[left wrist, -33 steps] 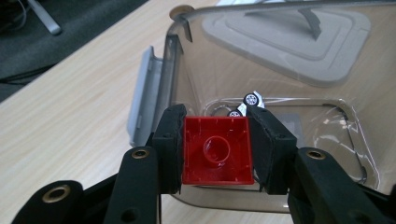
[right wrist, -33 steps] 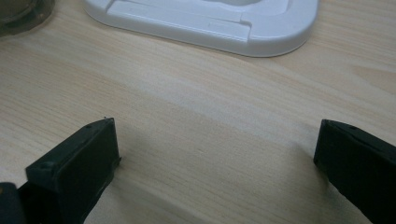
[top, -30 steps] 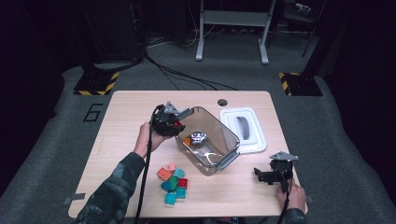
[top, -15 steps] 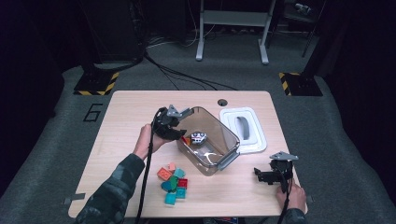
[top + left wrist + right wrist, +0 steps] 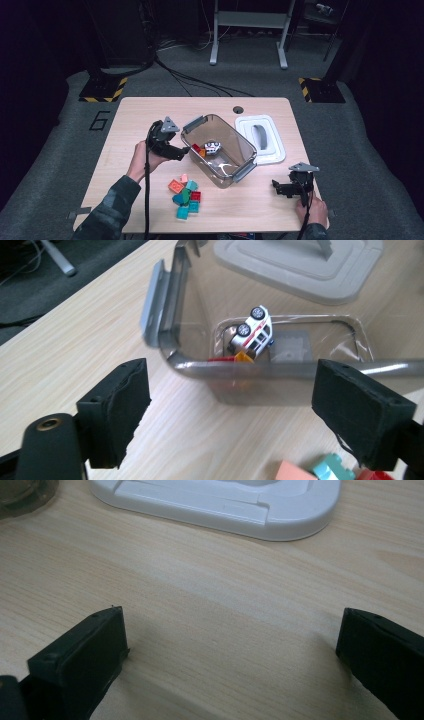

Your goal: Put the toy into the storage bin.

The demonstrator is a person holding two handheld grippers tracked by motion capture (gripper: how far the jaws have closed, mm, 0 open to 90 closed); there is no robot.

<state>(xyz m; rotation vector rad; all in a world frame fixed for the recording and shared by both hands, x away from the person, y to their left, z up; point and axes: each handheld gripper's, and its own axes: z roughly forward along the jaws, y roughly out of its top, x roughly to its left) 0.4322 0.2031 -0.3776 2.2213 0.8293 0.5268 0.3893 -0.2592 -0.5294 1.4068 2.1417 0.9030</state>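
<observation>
So our left gripper (image 5: 181, 152) had just opened, jaws apart and empty, backing toward 9 o'clock from the bin (image 5: 240, 150) — block dropped in. Right gripper (image 5: 281, 189) sat open too.

The bench (image 5: 135, 120) is showing pale wood with a fine lengthwise grain. On it the bin (image 5: 218, 150) is looking smoky grey and see-through, with lighter grey handles, and its lid (image 5: 262, 140) lying beside it is glowing plain white. Inside the bin a toy car (image 5: 251, 332) is showing white with red stripes and black wheels, next to a red block (image 5: 195, 148) and an orange one. The loose blocks (image 5: 186, 192) are lying in salmon, teal, green and red. The tongs (image 5: 240, 405) are showing matt black pads. The floor (image 5: 380, 165) is looking dark grey, with yellow-and-black hazard stripes (image 5: 102, 94) on it.
</observation>
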